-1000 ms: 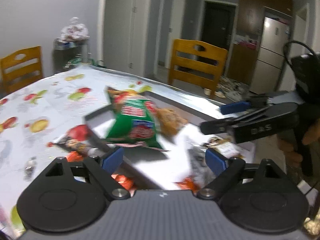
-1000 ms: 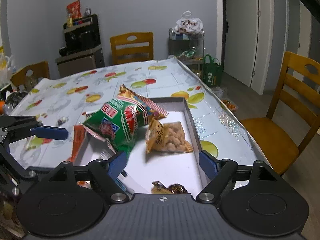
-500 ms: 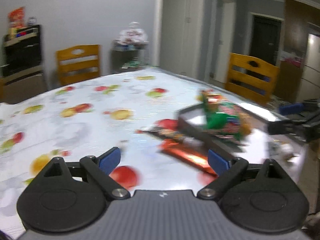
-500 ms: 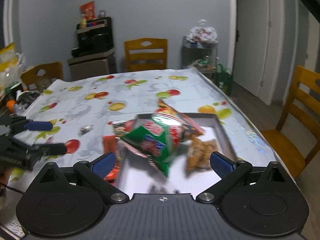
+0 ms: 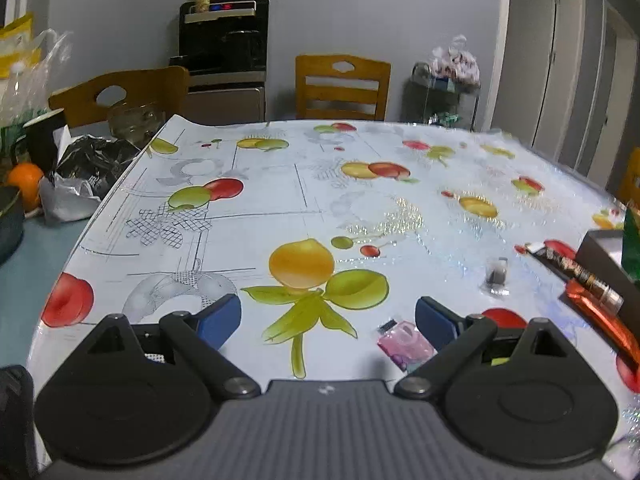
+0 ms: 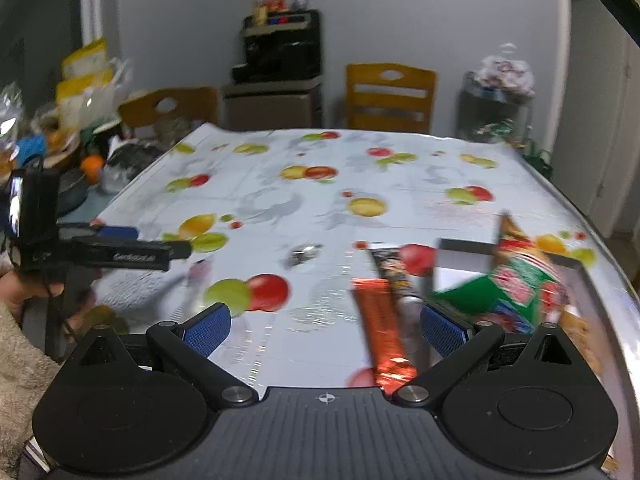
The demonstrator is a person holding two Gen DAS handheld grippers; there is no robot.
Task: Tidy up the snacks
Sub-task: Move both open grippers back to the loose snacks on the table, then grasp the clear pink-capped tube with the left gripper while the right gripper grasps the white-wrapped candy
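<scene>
You are in a home dining room. Its table (image 5: 360, 208) wears a plastic cloth printed with fruit, and wooden chairs (image 5: 343, 87) stand along its far edge. Against the grey wall behind them a black water dispenser (image 5: 224, 52) carries a snack bag on top. Shopping bags and an orange (image 5: 25, 184) crowd the table's left edge, and white doors (image 5: 532, 60) open on the right.

Both wrist cams sit low over the table (image 5: 360, 208), angled down, facing the far wall. Left cam looks across open tablecloth; right cam sits further right, near the box (image 6: 460, 246). Shared: orange packet (image 5: 600, 312) (image 6: 380, 328), far chair (image 5: 342, 86) (image 6: 390, 96).
</scene>
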